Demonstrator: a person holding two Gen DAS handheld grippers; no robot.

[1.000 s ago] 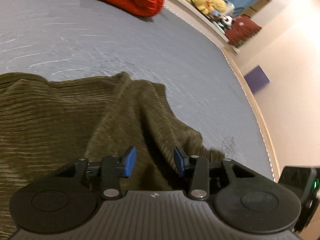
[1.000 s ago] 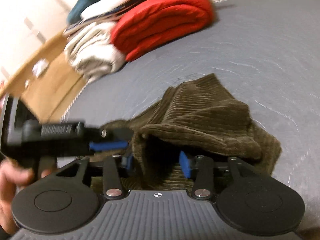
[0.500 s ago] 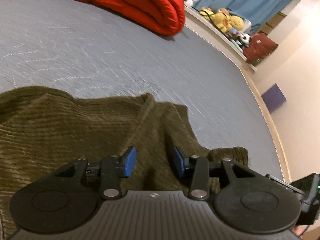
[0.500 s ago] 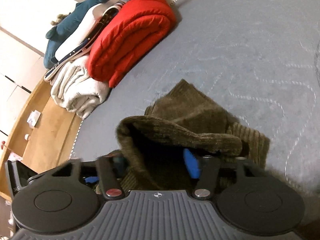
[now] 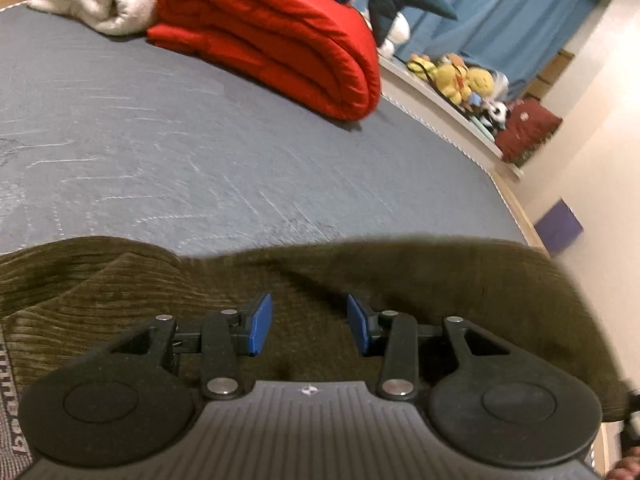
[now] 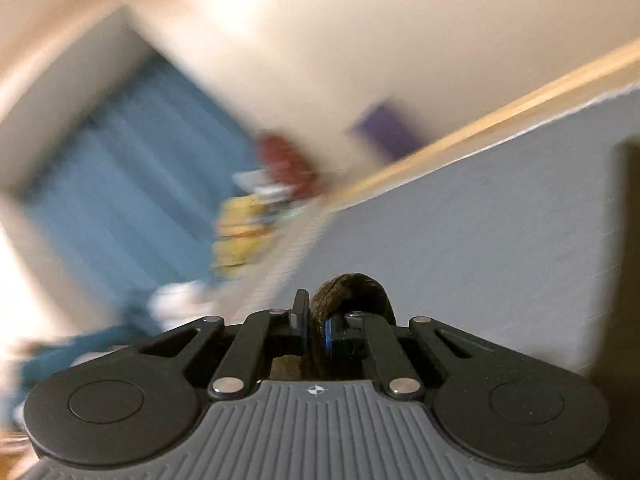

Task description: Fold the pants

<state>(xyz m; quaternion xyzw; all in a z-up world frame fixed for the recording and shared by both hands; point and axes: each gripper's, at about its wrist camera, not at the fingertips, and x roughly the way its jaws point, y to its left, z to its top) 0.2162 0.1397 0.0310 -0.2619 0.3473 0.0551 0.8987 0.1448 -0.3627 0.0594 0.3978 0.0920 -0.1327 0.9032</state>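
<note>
Left wrist: red quilt lies beyond pants on mattress.

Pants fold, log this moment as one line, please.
right tool: shut on pants, just closed | left tool: open over pants, nothing pinched | bed: pants lying on it

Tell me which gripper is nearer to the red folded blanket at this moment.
Cannot tell. The left gripper sits over the olive pants, facing the red blanket across bare mattress. The right gripper, clamped on a fold of pants, faces away.
</note>
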